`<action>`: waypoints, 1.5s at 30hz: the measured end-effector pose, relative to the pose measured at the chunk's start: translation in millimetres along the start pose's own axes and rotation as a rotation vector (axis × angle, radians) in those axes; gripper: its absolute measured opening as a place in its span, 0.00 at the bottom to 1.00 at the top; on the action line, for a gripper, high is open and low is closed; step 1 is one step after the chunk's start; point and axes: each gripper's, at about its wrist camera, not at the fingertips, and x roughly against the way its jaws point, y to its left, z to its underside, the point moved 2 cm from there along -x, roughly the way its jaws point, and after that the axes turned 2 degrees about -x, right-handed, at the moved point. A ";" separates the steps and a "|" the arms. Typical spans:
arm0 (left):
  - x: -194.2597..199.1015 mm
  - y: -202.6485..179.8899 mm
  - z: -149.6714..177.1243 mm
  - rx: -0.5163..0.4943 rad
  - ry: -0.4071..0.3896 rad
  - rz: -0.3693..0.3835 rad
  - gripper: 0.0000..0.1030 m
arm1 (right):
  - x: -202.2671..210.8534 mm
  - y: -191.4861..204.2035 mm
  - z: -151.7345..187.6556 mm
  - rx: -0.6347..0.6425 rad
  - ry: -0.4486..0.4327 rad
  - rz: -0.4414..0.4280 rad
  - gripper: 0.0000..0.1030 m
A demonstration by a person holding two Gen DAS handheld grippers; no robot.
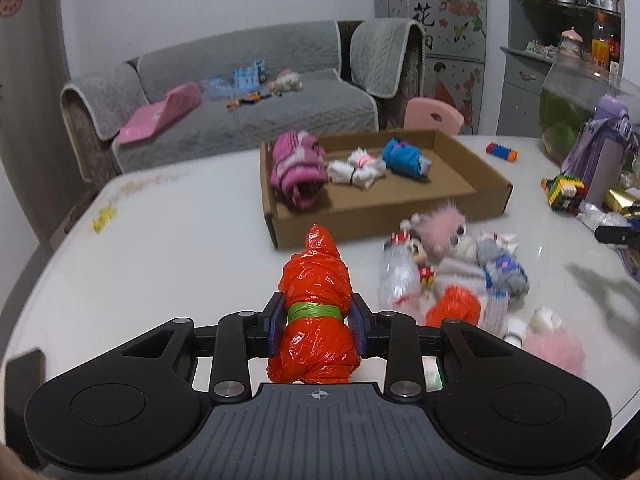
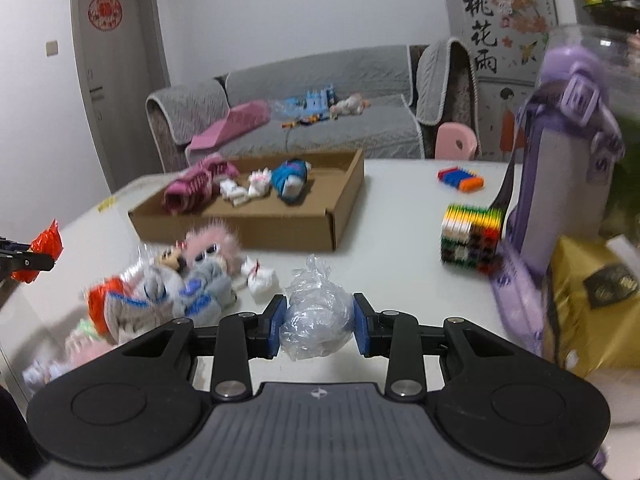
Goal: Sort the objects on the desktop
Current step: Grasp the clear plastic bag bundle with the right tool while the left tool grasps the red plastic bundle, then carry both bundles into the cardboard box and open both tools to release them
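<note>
My left gripper [image 1: 318, 322] is shut on an orange plastic bag roll [image 1: 316, 280] tied with a green band, held above the white table [image 1: 168, 248]. My right gripper [image 2: 318, 326] is shut on a crumpled clear plastic bag ball [image 2: 316, 316], also lifted off the table. A cardboard tray [image 1: 384, 216] beyond them holds a pink sock bundle [image 1: 296, 168], a white bundle [image 1: 358, 170] and a blue bundle [image 1: 404, 156]. A pile of plush toys, socks and another orange bag [image 1: 452, 308] lies in front of the tray. The left gripper with its orange roll [image 2: 44, 246] shows at the right wrist view's left edge.
A purple bottle [image 2: 560, 168], a multicoloured block cube [image 2: 472, 236] and a yellow-gold box [image 2: 588, 296] stand at the right. Small coloured blocks [image 2: 460, 178] lie behind them. A glass fishbowl [image 1: 580, 96] sits at the table's far right. A grey sofa [image 1: 248, 96] is beyond the table.
</note>
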 end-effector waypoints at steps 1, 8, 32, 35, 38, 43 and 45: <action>-0.1 0.0 -4.5 -0.004 -0.005 -0.003 0.39 | 2.1 1.0 -6.7 0.006 -0.012 -0.001 0.31; -3.5 -1.0 -43.3 -0.025 -0.048 0.007 0.39 | 4.0 11.7 -51.3 0.052 -0.087 -0.021 0.31; -118.5 -9.8 -115.3 -0.060 0.027 0.044 0.39 | -87.1 33.4 -97.2 0.129 -0.019 -0.047 0.31; -140.9 -15.2 -117.6 -0.065 0.053 0.047 0.39 | -99.9 34.9 -96.7 0.128 0.008 -0.045 0.31; -162.5 -18.4 -117.5 -0.076 0.083 0.043 0.39 | -112.0 35.2 -94.7 0.129 0.036 -0.040 0.31; -187.8 -24.9 -112.5 -0.085 0.119 0.045 0.39 | -127.3 34.1 -89.0 0.127 0.077 -0.036 0.31; -193.5 -28.1 -109.0 -0.085 0.131 0.052 0.39 | -131.0 33.9 -85.1 0.124 0.091 -0.036 0.31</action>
